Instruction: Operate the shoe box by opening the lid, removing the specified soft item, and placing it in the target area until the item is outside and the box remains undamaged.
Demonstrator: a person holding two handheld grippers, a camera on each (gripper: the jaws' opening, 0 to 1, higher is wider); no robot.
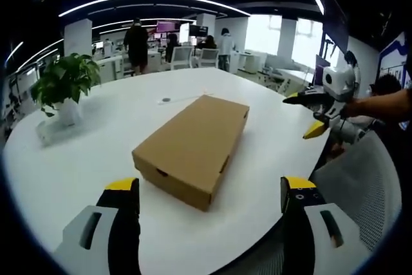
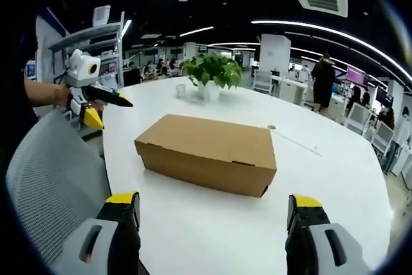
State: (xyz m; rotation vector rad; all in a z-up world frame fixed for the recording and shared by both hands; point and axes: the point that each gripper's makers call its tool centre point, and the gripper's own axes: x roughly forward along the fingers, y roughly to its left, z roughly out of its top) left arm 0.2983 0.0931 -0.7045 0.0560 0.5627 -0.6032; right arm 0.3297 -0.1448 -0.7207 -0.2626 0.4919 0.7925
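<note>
Box [image 1: 193,149]: plain brown cardboard, flat rectangular, lid shut, matte, no print visible. Small tab slots along the front edge and a side notch. Sits flat on the counter [image 1: 96,140], centre of the left gripper view, angled with one short end toward the camera. In the right gripper view the box [image 2: 209,151] is centre frame, long side facing the camera, lid flaps closed.

Counter: white, smooth, round-edged, slightly glossy.

Left gripper [image 1: 209,194]: jaws apart, black with yellow tips, rising from the bottom of its view, short of the box, touching nothing. Right gripper [image 2: 212,205]: jaws apart, same yellow tips, bottom of its view, near the box's long side but not touching.

Right gripper also at right edge of the left gripper view [image 1: 317,115], held by a hand, jaws apart, off the counter edge. Left gripper at upper left of the right gripper view [image 2: 96,109], likewise held.

Potted plant [image 1: 63,88]: green leafy, white pot, left on the counter. A thin white cable with a small round disc [image 1: 167,100] lies behind the box. Grey mesh chair back [image 2: 51,185] at lower left of the right gripper view.
</note>
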